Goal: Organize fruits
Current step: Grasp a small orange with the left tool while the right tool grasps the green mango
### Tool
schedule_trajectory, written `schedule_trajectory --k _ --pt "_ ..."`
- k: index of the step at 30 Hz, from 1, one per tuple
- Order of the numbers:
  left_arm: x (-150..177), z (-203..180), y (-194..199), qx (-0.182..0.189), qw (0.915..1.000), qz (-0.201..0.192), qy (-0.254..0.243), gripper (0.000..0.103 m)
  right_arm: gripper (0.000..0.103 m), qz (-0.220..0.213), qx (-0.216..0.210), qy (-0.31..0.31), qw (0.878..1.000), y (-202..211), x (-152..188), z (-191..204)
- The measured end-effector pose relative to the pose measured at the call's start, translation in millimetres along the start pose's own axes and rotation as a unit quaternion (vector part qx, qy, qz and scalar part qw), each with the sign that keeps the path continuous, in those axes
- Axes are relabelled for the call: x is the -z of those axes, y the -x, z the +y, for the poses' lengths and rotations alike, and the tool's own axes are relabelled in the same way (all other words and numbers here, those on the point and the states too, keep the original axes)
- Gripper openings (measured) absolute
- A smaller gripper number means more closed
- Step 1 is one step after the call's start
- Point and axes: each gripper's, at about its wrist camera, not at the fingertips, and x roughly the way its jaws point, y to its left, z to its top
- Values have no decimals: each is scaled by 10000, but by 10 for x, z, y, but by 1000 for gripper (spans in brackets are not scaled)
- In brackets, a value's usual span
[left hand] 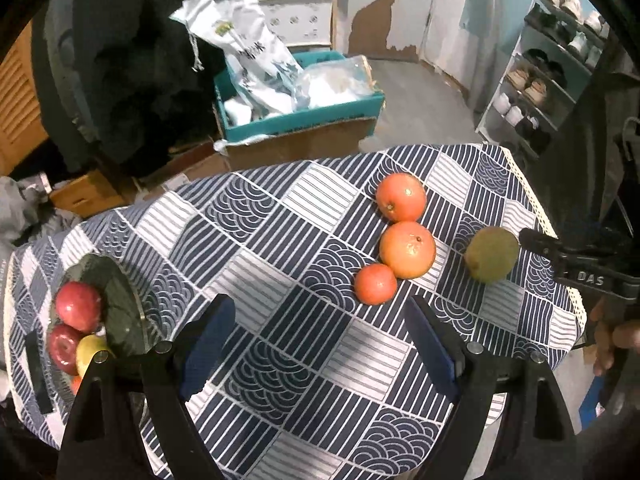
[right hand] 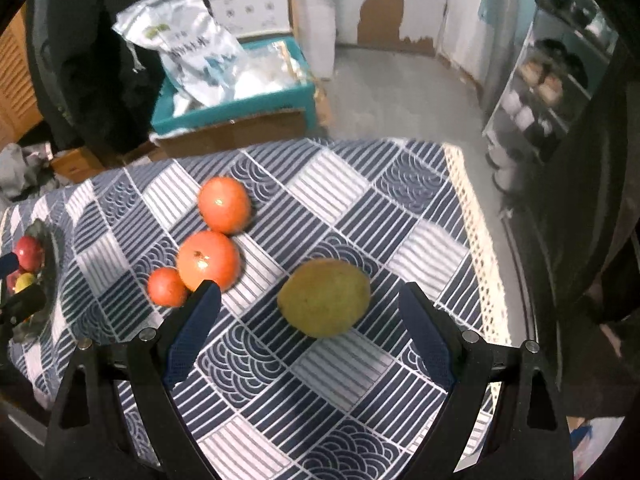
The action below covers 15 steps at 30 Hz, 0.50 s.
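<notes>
**On the patterned cloth, fruit awaited sorting**

On the blue-and-white tablecloth (right hand: 352,360), the right gripper (right hand: 310,332) stood with jaws wide, empty, a green pear (right hand: 324,298) just beyond them at twelve o'clock; three oranges (right hand: 208,260) clustered at ten o'clock; the left gripper (left hand: 320,344), jaws likewise wide, had the dark plate (left hand: 120,300) of apples (left hand: 78,306) at nine o'clock.

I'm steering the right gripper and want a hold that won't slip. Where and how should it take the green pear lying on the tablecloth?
Probably across its wide belly. The green pear lies on its side on the tablecloth, apart from the oranges. The right gripper is open and already lined up with it, so come straight forward and down, one finger on each flank at the widest part, not the narrower end.
</notes>
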Motion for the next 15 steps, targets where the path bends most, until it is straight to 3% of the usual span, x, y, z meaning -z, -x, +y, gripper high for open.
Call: schedule_trajectory --k 15 --pt "47 -145 -785 204 9981 574 40 88 90 772 -161 -366 9962 -754 128 -201"
